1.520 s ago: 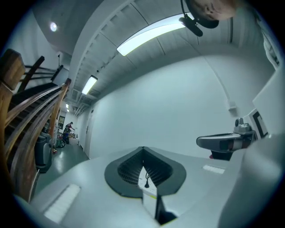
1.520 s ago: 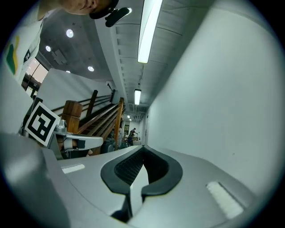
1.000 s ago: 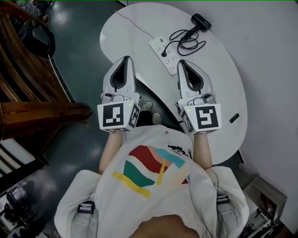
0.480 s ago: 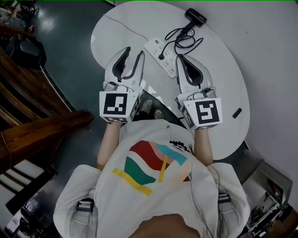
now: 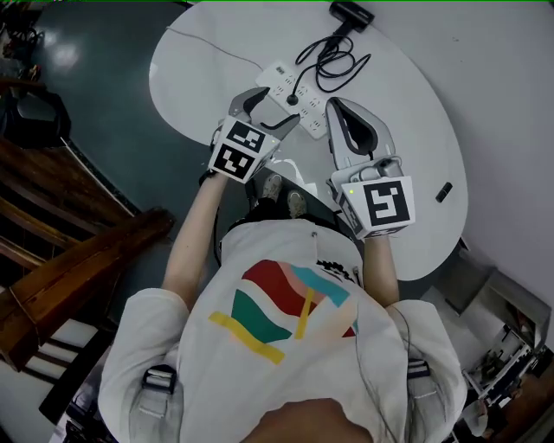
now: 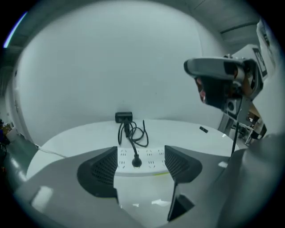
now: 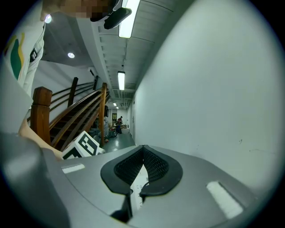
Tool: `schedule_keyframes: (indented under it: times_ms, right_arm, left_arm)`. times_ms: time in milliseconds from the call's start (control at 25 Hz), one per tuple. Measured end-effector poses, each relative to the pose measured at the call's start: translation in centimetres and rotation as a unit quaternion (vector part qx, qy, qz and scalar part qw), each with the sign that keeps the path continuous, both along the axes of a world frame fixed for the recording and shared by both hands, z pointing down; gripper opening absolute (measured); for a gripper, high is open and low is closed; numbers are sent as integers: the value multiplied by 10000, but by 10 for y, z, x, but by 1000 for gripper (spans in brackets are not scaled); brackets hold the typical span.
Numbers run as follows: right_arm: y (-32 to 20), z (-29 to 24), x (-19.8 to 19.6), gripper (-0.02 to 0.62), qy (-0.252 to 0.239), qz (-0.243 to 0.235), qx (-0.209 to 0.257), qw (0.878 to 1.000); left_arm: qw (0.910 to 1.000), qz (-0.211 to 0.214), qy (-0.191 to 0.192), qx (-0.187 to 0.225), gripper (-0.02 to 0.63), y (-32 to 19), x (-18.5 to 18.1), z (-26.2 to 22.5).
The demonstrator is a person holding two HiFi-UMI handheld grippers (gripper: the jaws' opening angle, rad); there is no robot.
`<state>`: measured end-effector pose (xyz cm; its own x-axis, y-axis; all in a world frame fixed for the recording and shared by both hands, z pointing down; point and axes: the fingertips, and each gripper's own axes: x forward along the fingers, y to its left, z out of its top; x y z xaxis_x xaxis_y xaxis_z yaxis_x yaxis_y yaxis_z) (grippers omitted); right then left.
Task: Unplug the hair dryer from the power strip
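A white power strip (image 5: 305,111) lies on the white table (image 5: 407,112). A black plug (image 5: 293,99) sits in it. Its cord coils back (image 5: 333,62) to the black hair dryer (image 5: 351,12) at the far edge. My left gripper (image 5: 273,107) tilts down just short of the strip, its jaws opening. In the left gripper view the plug (image 6: 136,162) and strip (image 6: 149,156) show in the gap ahead of the left gripper (image 6: 139,167), touched by neither pad. My right gripper (image 5: 339,105) hovers to the strip's right, shut and empty (image 7: 142,168).
A small black object (image 5: 444,192) lies near the table's right edge. A thin white cable (image 5: 208,48) runs off the strip to the left. A wooden staircase (image 5: 52,260) stands on the left over dark floor. A white wall (image 6: 111,67) backs the table.
My left gripper dropped and swung forward to the power strip, tilting down, and its jaws went from shut to wide apart. The right gripper drifted slightly and stayed shut.
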<state>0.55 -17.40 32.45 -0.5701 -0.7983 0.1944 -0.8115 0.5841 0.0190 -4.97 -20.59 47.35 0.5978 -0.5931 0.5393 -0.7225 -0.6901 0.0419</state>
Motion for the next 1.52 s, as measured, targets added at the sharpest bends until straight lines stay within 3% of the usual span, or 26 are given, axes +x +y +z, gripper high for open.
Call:
schedule_keyframes:
  times_ms: [120,400,760,1120,1200,1320,1520]
  right_arm:
    - [-3,7,6,14,46,131,-107,9998]
    - [-7,26,18,14,21,384,-463,9982]
    - [-4,40,28,14,150,554,-700,9959]
    - [-24,48,17,12,157,446,-653,9967]
    - [-30,57,10,11,214,296,-696,9969]
    - [-43,86,-5,151,530,-136,-947,9940]
    - [-61,162,-22,144,1062,-699,-1526,9801]
  left_arm:
    - [9992,156,-227,-280,301,-10,4,28]
    - [9924,518,-1040,-400,302,-32,1,79]
    - [9927,509,-849,-691,322,-43,-1,93]
    - [9938,478,-740,-675,322,-43,0,96]
    - [9938,493,-746,-668,322,-43,-4,96]
    - [9942,496,-714,-636,324,-42,-6,97]
    - [9934,490,-769,-694,324,-44,1,98]
